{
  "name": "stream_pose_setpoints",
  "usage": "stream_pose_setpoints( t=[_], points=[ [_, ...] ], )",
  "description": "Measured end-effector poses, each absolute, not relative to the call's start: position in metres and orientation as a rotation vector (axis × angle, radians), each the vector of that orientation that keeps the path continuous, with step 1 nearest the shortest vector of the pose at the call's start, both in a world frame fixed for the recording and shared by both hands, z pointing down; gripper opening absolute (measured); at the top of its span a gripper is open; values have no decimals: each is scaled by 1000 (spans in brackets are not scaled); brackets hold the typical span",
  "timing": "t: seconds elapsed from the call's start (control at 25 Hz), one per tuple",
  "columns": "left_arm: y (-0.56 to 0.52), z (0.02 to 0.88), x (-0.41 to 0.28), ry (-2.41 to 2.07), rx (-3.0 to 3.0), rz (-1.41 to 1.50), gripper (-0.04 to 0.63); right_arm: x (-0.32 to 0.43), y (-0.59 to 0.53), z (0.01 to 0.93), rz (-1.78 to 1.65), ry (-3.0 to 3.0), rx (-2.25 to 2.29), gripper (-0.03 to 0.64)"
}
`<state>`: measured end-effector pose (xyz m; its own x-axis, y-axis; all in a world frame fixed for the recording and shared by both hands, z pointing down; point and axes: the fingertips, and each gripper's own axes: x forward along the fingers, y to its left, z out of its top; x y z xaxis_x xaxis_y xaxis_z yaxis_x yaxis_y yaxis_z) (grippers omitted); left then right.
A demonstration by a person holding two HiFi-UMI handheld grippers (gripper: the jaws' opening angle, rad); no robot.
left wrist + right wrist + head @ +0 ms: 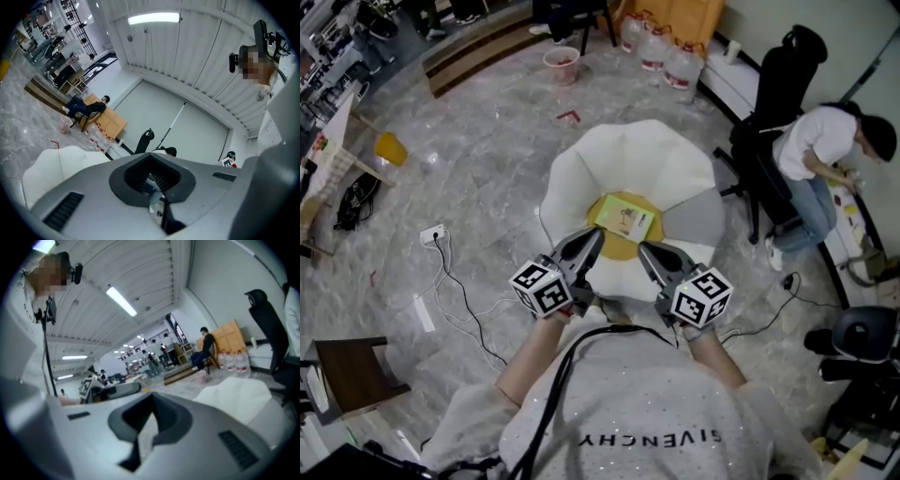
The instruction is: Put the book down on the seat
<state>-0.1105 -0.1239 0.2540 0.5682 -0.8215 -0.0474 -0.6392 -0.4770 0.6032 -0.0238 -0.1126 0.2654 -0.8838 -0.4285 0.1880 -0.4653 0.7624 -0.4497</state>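
The book (625, 218) lies flat on the yellow seat (617, 247) (thin, light, likely floppy; best pinched by an edge), with left gripper (596, 236) and right gripper (643, 249) just short of it, both closed, empty.

Right gripper (149, 420): jaws closed together, nothing gripped. White seat (234, 390): near right. Black office chair (267, 329): far right, by the wall. Seated person (205, 350): far centre, beside wooden boards (229, 336) and water jugs (234, 363). Marker cube (86, 387): left. Strip light (121, 301): overhead.
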Motion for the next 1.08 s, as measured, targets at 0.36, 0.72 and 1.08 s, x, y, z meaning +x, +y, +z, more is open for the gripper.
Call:
stream_pose_setpoints(
  t=[0.36, 0.72, 1.08],
  points=[
    [-125, 258, -114, -1167, 2251, -439, 21, -23, -116, 270, 771, -2847, 727, 14],
    [-126, 262, -114, -1170, 2244, -430, 21, -27, -118, 272, 740, -2836, 690, 14],
    [-127, 262, -119, -1170, 2238, -442, 21, -31, -117, 271, 737, -2843, 694, 14]
  ],
)
